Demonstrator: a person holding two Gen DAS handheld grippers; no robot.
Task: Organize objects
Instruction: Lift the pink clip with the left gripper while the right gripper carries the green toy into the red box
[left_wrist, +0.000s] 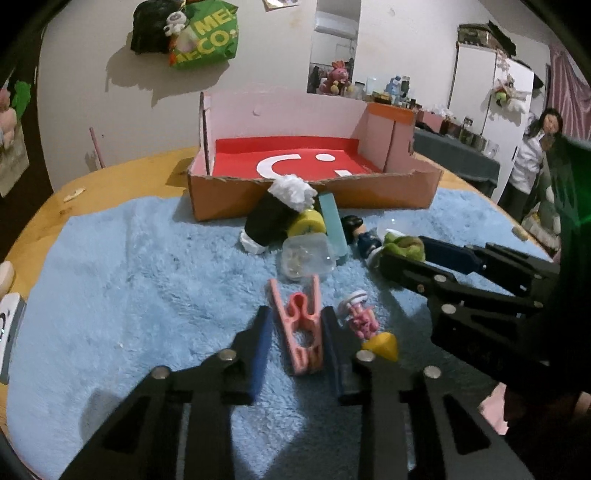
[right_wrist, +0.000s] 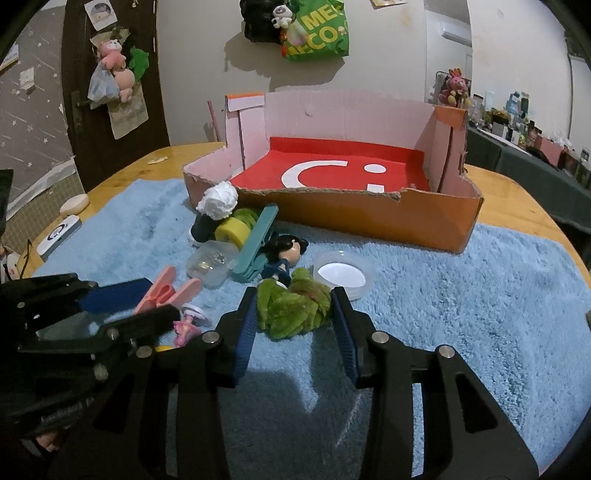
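Observation:
A pink clothespin (left_wrist: 304, 332) lies on the blue towel (left_wrist: 147, 295), and my left gripper (left_wrist: 296, 311) is shut on it, a pad on each side. A green fuzzy toy (right_wrist: 291, 308) rests on the towel with my right gripper (right_wrist: 294, 295) shut on it; both pads press into its fur. In the left wrist view the right gripper (left_wrist: 404, 251) reaches in from the right. In the right wrist view the left gripper (right_wrist: 162, 297) reaches in from the left. Behind them stands an orange cardboard box (right_wrist: 351, 218) with a bare red floor.
A pile sits before the box: a black toy with a white fluffy top (left_wrist: 269, 218), a yellow roll (left_wrist: 308, 223), a teal clip (left_wrist: 334, 229), a clear case (left_wrist: 306, 254), a dark-haired doll (right_wrist: 286, 251). A pink figure (left_wrist: 364, 321) and a round clear dish (right_wrist: 343, 275) lie nearby. A person (left_wrist: 532, 155) stands far right.

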